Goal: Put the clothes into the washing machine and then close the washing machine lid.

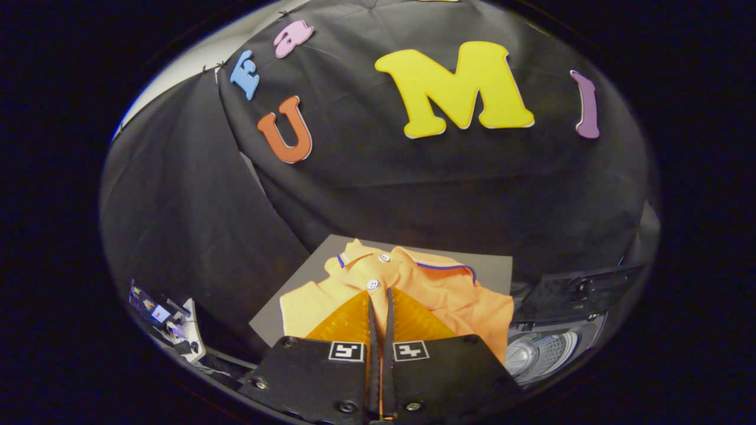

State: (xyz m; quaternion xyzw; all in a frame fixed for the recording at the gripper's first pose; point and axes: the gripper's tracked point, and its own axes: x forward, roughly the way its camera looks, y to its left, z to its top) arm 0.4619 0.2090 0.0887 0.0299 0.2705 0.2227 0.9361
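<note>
Grey board (496,270) at lower centre: your gripper (381,298), fingers pinched together on the orange shirt (425,283), should lift high before swinging to the washer drum (540,351) lower right.

No wording, brand or number is legible. The gripper (381,295) carries two small black-and-white square marker tags (378,351) on its black body, patterns rather than letters. The orange shirt (437,283) bears no readable label.
</note>
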